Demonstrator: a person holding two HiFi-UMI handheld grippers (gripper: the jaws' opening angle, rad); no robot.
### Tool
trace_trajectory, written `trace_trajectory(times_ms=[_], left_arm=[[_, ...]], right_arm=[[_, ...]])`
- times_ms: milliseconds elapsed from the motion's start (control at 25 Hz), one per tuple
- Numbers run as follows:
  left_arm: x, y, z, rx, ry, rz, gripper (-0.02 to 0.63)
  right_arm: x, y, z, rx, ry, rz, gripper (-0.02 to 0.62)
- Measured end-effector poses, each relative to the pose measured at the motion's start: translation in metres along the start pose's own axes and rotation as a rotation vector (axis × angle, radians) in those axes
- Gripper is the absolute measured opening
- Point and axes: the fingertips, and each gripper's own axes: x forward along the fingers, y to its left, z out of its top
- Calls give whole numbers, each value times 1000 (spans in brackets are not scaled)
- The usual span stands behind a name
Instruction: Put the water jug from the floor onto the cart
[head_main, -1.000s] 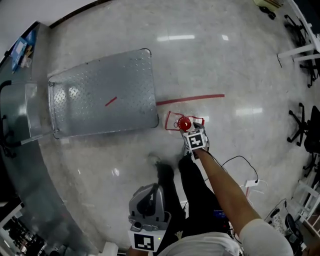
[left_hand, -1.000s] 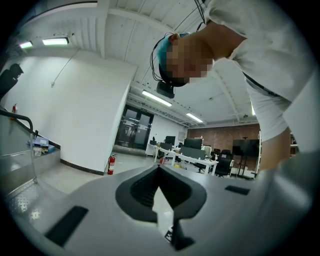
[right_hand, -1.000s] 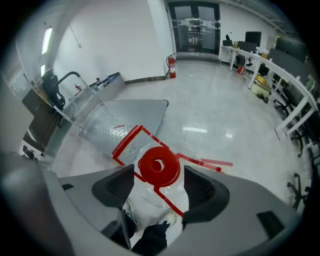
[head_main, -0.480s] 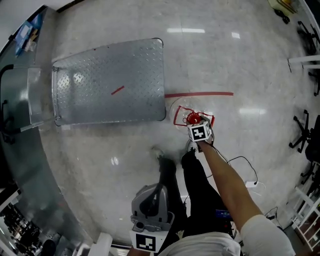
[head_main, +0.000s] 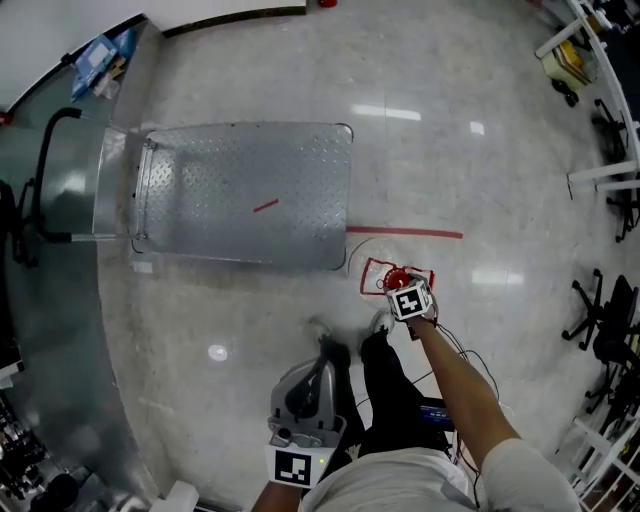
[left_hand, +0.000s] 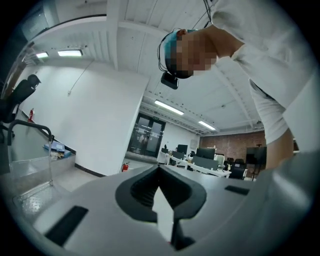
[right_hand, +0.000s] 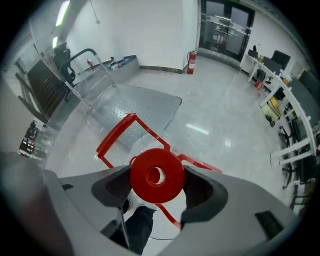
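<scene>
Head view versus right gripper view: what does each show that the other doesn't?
Only the head view shows the left tongs close to the person's body and the person's outstretched forearm. Only the right gripper view shows the right tongs closed against the sides of the round red jug cap, and glass doors behind. Both show the diamond-plate metal cart, the red tape square on the floor and the cap inside it.
</scene>
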Motion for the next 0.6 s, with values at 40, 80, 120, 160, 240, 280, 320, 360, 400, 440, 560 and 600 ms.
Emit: trace_trajectory(times_ms=[40,80,120,160,240,280,320,360,400,440,560,600], left_arm=[[-5,6,9,-4,-20,16,3],[-12,12,19,-10,-39,30,3],[-20,18,29,-18,-54,43,3],[-30,24,39,-24,-67,55,3],[-47,36,56,-25,-89,74,3],[-55,42,61,-24,-97,80,3],[-62,49,66,-23,-107,85,3],[-69,57,71,-20,-121,91,3],[-75,66,78,-13,-141,98,3],[-80,74,85,-7,-161,106,3],[-83,88,105,-6,-195,122,3],[-82,90,109,-5,-203,126,3]], right_arm=[[-13,2,11,-30,-12,5,302],[-27,6,22,-55,-23,10,302],[-42,12,30,-68,-27,17,302],[-58,20,36,-73,-22,24,302],[-87,35,51,-86,-10,29,302],[-97,42,59,-98,-11,28,302],[-105,50,68,-109,-16,27,302],[-113,59,78,-122,-26,27,304],[-119,70,89,-137,-40,28,304],[-126,81,102,-156,-53,28,304],[-141,108,136,-218,-80,37,304],[-144,115,146,-238,-88,43,304]])
